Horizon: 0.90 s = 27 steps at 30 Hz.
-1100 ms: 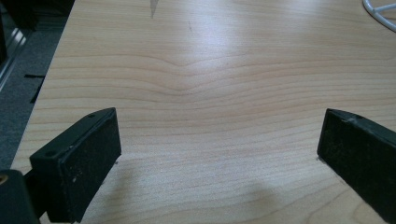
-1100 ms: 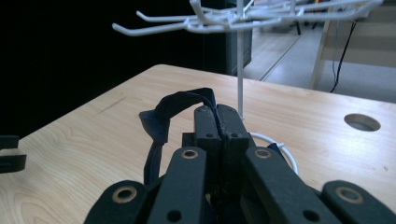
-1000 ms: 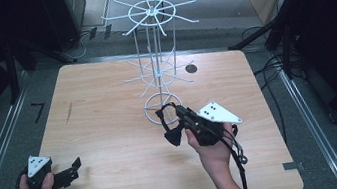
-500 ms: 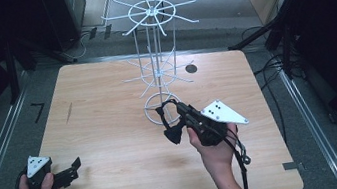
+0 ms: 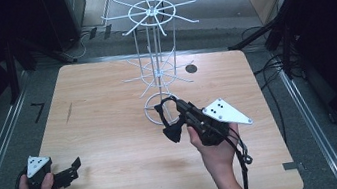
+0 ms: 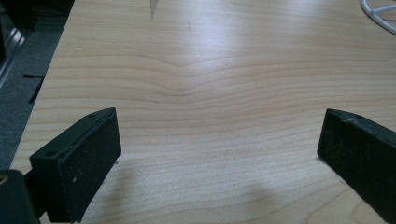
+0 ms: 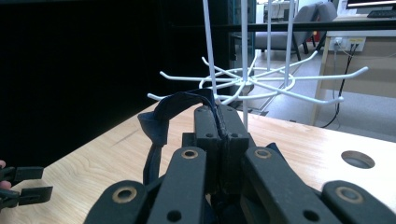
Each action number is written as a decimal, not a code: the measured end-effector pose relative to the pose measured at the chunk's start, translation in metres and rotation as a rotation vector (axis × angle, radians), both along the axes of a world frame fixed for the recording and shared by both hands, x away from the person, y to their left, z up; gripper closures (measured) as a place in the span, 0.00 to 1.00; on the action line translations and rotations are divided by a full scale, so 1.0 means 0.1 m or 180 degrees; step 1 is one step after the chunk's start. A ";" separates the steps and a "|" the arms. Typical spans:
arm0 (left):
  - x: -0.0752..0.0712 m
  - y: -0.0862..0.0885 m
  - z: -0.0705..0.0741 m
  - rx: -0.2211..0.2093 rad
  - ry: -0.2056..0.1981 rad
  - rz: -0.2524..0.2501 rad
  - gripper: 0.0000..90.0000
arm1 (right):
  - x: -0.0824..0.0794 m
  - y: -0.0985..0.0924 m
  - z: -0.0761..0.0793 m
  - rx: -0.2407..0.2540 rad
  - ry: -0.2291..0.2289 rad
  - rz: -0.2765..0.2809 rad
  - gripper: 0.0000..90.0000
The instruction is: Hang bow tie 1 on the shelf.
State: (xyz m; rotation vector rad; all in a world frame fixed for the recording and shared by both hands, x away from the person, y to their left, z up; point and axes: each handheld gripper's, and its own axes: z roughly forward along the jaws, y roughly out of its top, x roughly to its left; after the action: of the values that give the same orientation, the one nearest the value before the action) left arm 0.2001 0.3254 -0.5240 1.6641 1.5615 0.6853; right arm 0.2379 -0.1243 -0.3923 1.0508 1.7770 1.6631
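Pinching a dark strap between closed pads, right gripper beside white rack; left gripper wide.

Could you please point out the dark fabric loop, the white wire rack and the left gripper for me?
dark fabric loop [image 7: 161, 119]: right gripper view, on the band's upper bend.
white wire rack [image 5: 149, 12]: high view, on the top ring's hub.
left gripper [image 6: 219, 154]: left gripper view, midway between its open jaws.
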 end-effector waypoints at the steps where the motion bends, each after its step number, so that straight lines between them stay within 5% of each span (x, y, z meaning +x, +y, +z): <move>1: 0.00 0.00 0.00 0.0000 0.0000 0.0000 0.00 | 0.00 0.00 0.01 0.0004 -0.0010 -0.0006 0.99; 9: 0.00 0.00 0.00 0.0003 -0.0001 -0.0003 0.00 | 0.06 0.02 0.10 -0.0004 -0.0037 -0.0022 0.99; 27: 0.00 -0.01 0.00 0.0006 -0.0006 -0.0006 0.00 | 0.35 0.06 -0.01 -0.0085 0.0119 -0.0161 0.99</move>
State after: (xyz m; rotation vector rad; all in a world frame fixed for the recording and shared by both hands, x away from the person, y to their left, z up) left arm 0.2004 0.3246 -0.5243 1.6657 1.5582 0.6871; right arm 0.2729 -0.1184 -0.3936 1.1127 1.7764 1.5951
